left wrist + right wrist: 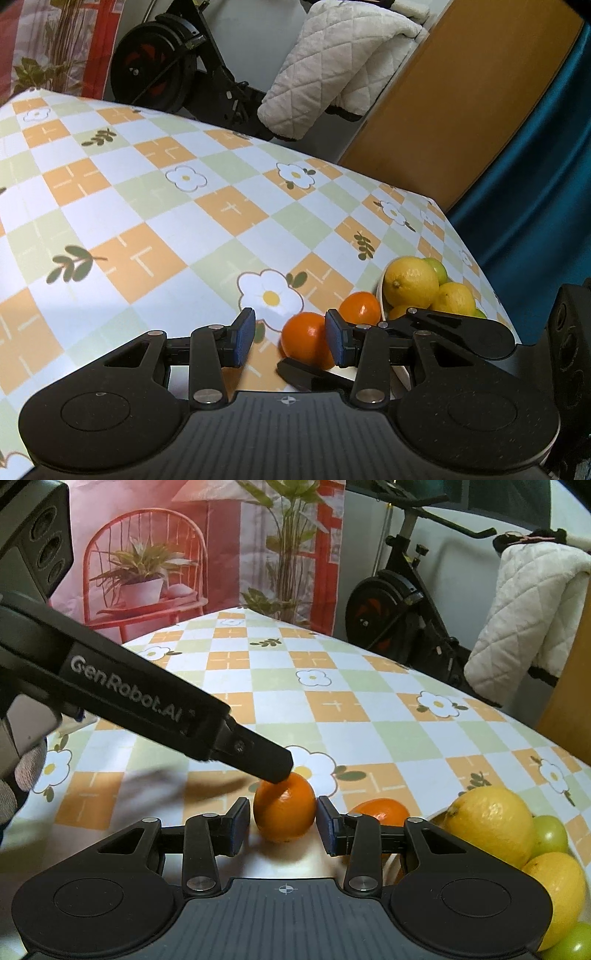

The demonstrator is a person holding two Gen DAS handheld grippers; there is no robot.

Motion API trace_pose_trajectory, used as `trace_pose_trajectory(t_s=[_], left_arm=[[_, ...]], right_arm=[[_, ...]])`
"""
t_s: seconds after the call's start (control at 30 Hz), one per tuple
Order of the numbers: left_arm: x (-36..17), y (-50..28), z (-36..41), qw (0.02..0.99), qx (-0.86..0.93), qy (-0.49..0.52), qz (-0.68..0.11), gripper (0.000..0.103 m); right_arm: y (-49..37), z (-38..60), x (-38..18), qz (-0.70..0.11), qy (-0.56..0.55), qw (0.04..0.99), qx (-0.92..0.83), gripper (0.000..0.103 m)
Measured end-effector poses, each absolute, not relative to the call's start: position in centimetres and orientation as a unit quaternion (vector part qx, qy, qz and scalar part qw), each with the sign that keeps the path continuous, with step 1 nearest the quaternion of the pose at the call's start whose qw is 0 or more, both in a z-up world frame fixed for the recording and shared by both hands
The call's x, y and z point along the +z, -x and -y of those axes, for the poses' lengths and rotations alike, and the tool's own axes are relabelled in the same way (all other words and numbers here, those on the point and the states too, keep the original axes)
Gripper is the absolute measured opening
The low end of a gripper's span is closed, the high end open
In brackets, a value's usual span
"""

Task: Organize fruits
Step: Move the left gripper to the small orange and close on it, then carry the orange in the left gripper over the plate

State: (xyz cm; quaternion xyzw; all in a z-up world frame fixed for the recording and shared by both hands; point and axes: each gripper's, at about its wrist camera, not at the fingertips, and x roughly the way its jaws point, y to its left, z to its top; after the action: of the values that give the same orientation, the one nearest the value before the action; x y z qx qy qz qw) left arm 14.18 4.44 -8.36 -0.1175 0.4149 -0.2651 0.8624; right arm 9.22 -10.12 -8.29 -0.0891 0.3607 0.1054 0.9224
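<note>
Two oranges lie on the checked tablecloth beside a white bowl of lemons and limes. In the left wrist view my left gripper is open; the near orange sits just inside its right finger, and the second orange lies behind it. In the right wrist view my right gripper is open with the near orange between its fingers, the right pad at its skin. The left gripper's finger reaches in and touches the top of that orange. The second orange lies to the right.
The bowl holds yellow lemons and green limes at the table's right edge. Beyond the table stand an exercise bike, a white quilted cover, a wooden panel and a printed backdrop.
</note>
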Motion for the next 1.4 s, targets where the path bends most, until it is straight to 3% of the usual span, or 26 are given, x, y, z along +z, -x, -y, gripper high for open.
trace_pose_trajectory(t_s=[0.97,1.4], left_arm=[[-10.5,-13.3,-5.0,0.844,-0.263,0.197,-0.424,0.043],[-9.6,-12.2,-4.4,0.854,-0.266,0.18,-0.409,0.043]], right_arm=[[-9.1,10.2,-8.8,-0.358,0.06,0.928,0.084,0.034],[-8.2,10.3,-8.1,-0.347,0.049,0.932,0.09,0.033]])
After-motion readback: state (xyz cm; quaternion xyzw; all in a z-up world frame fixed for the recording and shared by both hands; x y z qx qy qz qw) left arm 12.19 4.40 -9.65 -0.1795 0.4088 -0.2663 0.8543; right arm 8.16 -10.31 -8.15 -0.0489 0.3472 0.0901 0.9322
